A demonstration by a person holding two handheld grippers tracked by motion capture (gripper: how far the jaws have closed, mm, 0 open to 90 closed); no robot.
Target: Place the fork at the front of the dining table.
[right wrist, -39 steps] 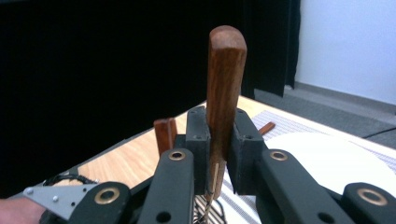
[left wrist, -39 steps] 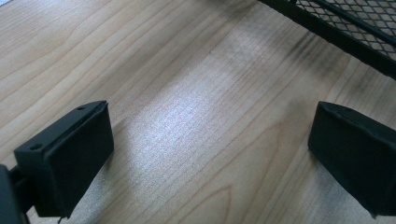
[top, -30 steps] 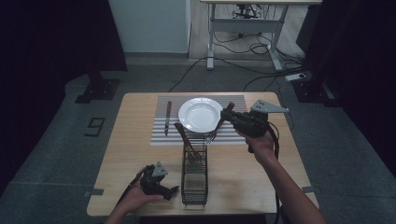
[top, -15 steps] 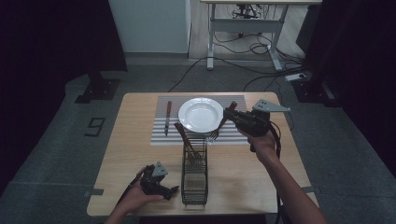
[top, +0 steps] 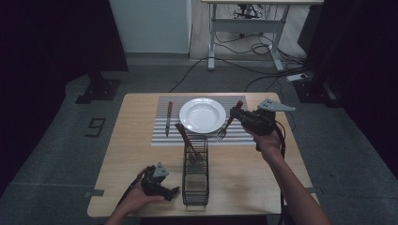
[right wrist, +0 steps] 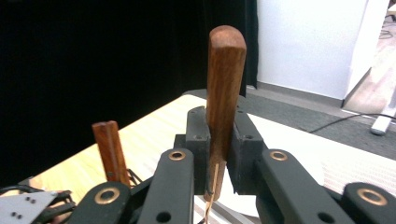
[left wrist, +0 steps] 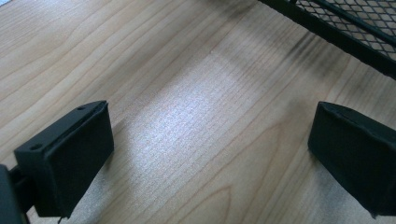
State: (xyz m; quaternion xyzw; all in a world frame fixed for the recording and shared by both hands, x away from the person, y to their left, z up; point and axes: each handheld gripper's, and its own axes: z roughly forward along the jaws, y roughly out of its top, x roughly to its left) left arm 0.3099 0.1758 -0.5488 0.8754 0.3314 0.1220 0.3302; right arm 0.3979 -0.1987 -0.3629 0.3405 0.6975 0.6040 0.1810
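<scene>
Wooden-handled fork (top: 228,123) clamped tight in right claw (top: 240,114), tines hanging over the striped mat (top: 162,126) just right of the plate (top: 202,115) (barely shifted since earlier). Left claw (top: 172,191) wide open, empty, low beside the wire basket (top: 195,180), unmoved.

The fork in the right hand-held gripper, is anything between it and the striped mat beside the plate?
Nothing visible. The right hand-held gripper holds the fork by its wooden handle, tines down over the bare strip of striped mat just right of the plate. The wire basket stands nearer the person.
</scene>
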